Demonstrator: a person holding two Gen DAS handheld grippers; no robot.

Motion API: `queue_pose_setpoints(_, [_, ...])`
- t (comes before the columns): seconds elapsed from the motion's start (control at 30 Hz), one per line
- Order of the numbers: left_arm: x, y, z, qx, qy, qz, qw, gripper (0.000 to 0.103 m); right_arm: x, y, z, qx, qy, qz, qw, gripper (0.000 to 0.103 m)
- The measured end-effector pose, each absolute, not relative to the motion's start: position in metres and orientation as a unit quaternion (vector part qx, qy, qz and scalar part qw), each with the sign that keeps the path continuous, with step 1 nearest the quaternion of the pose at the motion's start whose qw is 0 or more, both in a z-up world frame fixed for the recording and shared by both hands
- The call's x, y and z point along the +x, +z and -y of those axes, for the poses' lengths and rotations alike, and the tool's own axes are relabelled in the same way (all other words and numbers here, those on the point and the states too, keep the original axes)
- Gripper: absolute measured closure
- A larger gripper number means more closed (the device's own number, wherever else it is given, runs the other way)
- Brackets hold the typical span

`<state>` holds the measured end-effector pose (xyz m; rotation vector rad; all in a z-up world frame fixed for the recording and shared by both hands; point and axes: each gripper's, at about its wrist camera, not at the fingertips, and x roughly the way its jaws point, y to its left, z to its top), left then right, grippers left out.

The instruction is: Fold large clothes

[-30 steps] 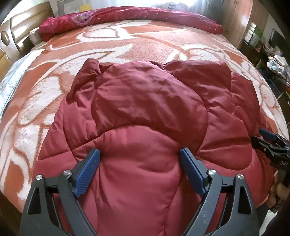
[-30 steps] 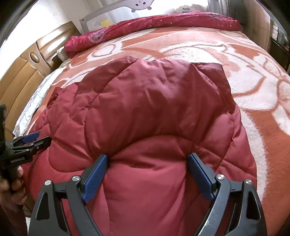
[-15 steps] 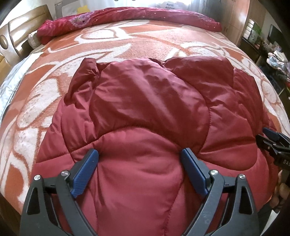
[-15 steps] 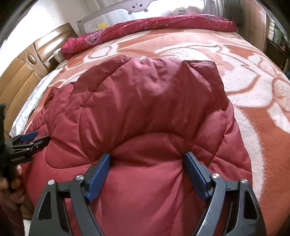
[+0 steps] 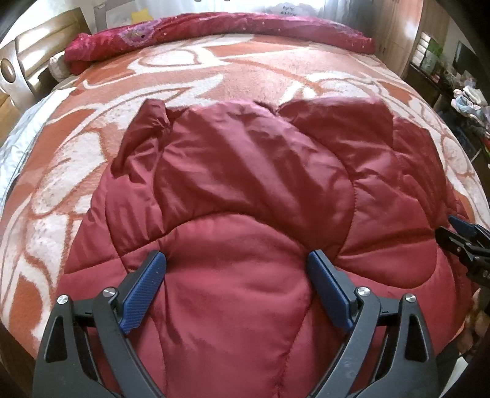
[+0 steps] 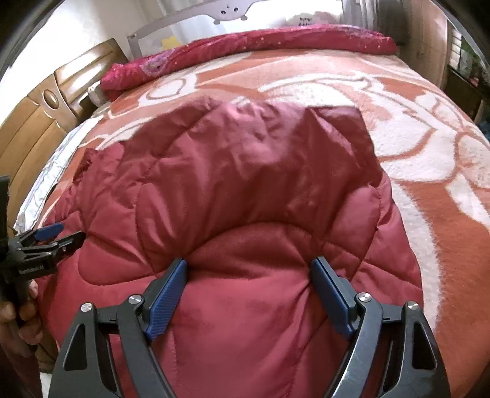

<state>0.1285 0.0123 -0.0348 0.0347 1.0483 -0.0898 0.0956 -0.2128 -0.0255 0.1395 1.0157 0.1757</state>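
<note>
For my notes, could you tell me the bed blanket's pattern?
Orange with white swirls on the blanket; right wrist view.

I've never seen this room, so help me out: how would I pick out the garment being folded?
Find the big bed under its orange-and-white patterned blanket. On its near half lies the puffy dark-red quilted jacket. Unlike the sequinned crimson bedding roll along the far edge, it is plain, shiny and stitched into padded panels.

One quilted red jacket [image 5: 251,189] lies on one bed, whose single orange-and-white patterned blanket [image 5: 214,82] is spread beneath it. One rolled crimson quilt [image 5: 220,30] runs along the far edge. Two grippers hang over the near side, the left gripper [image 5: 237,263] and the right gripper [image 6: 249,269], each with two blue-padded fingers. One wooden headboard [image 6: 33,122] stands at far left.
</note>
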Motion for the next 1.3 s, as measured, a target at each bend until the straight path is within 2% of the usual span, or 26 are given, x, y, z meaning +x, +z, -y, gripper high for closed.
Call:
queue_pose_setpoints(0.37, [0.037,-0.007,-0.027,0.012,-0.049,-0.463,0.885,0.008,0.01,0.001,0.204,0.064,0.135,-0.464,0.873,0.019])
queue_pose_setpoints(0.47, [0.005,-0.01,-0.023,0.044,-0.051,-0.457,0.887,0.008,-0.02,0.005,0.198,0.057,0.153,-0.457,0.874,0.016])
queue_pose_setpoints(0.53, [-0.007,-0.016,-0.017,0.071,-0.055,-0.465,0.881,0.007,-0.039,0.006,0.193,0.045,0.166,-0.456,0.873,0.011])
queue_pose_setpoints(0.7, [-0.034,-0.026,-0.001,0.13,-0.049,-0.473,0.87,0.007,-0.062,-0.002,0.184,0.024,0.183,-0.48,0.857,0.009])
queue_pose_setpoints(0.9, [-0.047,-0.004,-0.002,0.11,-0.038,-0.461,0.88,0.007,-0.076,0.002,0.183,0.012,0.186,-0.497,0.848,0.008])
queue_pose_setpoints(1.0, [-0.047,0.013,0.0,0.116,-0.027,-0.446,0.887,0.007,-0.08,0.021,0.183,0.004,0.18,-0.485,0.856,0.0])
queue_pose_setpoints(1.13, [-0.043,0.026,0.004,0.125,-0.021,-0.445,0.886,0.007,-0.077,0.039,0.18,-0.011,0.16,-0.483,0.861,0.0])
queue_pose_setpoints(1.3, [-0.038,0.025,0.007,0.128,-0.016,-0.454,0.882,0.007,-0.067,0.034,0.175,-0.011,0.169,-0.489,0.855,0.0])
